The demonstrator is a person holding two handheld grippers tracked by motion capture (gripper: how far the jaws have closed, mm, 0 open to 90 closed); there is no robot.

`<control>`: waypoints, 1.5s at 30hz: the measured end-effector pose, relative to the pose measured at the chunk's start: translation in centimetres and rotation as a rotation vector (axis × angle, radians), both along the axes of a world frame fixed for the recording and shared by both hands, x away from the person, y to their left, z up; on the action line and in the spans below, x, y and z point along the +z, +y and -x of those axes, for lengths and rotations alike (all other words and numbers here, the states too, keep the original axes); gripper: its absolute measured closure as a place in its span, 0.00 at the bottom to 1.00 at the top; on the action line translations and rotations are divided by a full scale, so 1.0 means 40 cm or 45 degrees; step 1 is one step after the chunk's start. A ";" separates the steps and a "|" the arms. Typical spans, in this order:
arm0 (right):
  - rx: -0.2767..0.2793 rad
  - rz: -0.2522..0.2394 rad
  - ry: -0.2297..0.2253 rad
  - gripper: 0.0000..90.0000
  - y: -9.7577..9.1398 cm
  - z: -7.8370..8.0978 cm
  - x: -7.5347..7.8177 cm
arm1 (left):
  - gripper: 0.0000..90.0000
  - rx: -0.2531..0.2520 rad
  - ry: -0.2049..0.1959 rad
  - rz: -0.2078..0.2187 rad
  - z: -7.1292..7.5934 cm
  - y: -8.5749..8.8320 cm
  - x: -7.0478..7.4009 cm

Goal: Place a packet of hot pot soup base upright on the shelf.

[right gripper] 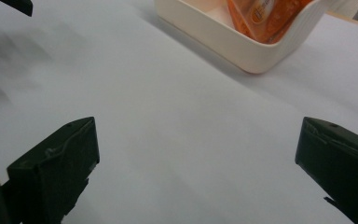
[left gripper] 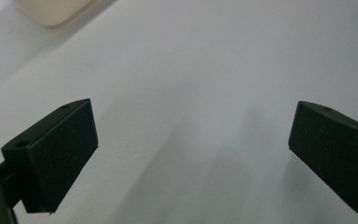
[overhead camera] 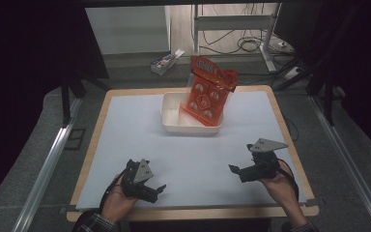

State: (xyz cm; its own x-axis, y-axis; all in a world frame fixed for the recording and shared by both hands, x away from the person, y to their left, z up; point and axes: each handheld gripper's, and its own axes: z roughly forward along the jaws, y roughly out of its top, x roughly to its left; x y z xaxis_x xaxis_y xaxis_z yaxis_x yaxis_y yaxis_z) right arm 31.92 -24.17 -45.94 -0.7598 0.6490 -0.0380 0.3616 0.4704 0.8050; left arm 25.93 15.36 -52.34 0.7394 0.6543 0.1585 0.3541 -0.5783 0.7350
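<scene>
Desk (overhead camera: 125,130): wooden rim, pale sheet covering the top.
Small carton (overhead camera: 166,62): on the floor beyond the far edge, left of centre.
Cables (overhead camera: 244,44): coiled on the floor, far right.
Metal frame leg (overhead camera: 269,41): upright, beside the cables.

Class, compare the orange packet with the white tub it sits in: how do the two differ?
The packet is bright orange with printing; the tub is plain cream-white. The packet stands tall and leans, rising well above the rim; the tub lies low and flat on the table. The packet looks thin and crinkly; the tub looks rigid. Neither is touched by a tool.
</scene>
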 end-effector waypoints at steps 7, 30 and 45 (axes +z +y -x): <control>-0.032 0.014 -0.027 0.00 -0.026 0.020 -0.002 | 0.01 0.008 0.003 0.006 0.000 -0.002 -0.001; -0.146 0.037 0.026 0.00 -0.108 0.058 -0.057 | 0.02 0.016 0.022 0.005 -0.002 -0.002 -0.002; -0.216 0.079 0.113 0.00 -0.141 0.056 -0.095 | 0.02 0.030 0.021 -0.015 -0.003 -0.005 -0.005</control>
State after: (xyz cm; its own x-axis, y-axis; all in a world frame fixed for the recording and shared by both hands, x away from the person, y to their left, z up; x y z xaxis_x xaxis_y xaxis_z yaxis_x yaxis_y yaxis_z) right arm 29.68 -29.83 -49.76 -0.6418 0.7666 -0.0199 0.5081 0.4446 0.7377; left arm 26.05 15.17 -52.53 0.7265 0.6696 0.1544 0.3798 -0.5785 0.7219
